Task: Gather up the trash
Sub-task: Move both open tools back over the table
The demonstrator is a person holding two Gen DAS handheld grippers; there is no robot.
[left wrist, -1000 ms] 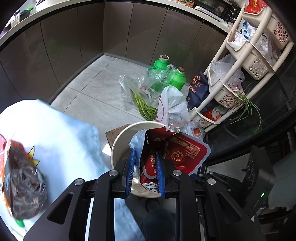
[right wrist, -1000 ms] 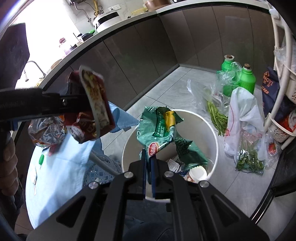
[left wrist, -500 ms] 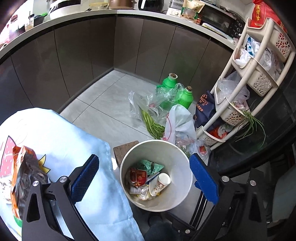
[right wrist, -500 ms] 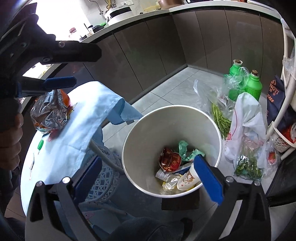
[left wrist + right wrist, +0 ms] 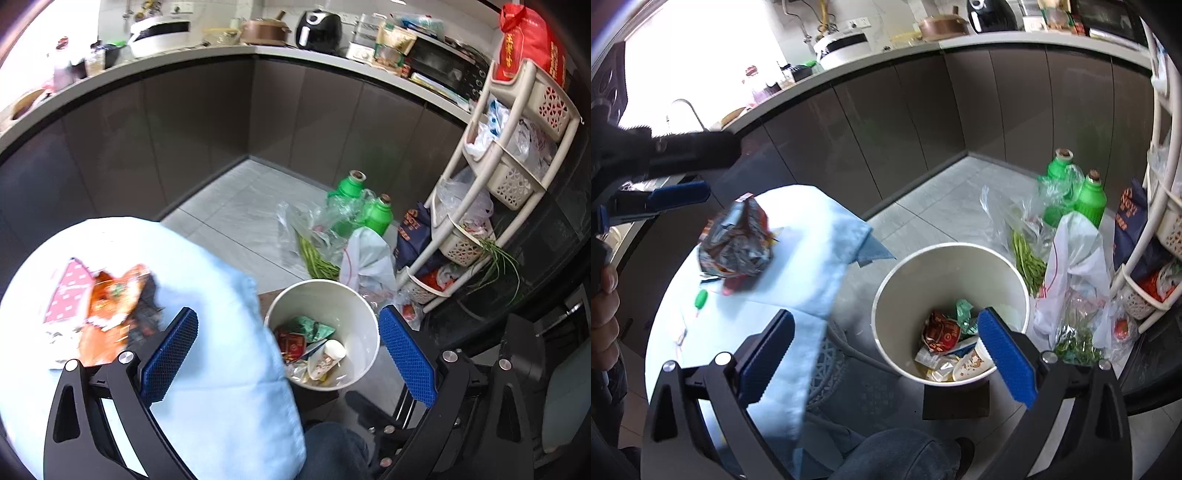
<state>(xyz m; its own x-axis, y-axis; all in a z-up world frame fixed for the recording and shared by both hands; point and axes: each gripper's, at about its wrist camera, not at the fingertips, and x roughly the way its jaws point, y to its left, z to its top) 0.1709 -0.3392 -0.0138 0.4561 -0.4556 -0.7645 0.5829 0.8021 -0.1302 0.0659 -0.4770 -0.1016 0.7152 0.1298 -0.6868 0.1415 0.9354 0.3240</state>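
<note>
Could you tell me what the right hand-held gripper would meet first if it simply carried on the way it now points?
Most likely the rim of the white bin, just past the edge of the blue tablecloth. The right hand-held gripper is open and empty, angled down between the two; depth is hard to judge.

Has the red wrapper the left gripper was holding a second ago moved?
Yes. The red wrapper has dropped from the left gripper, whose jaws have just been opening and are empty, down into the white bin.
</note>
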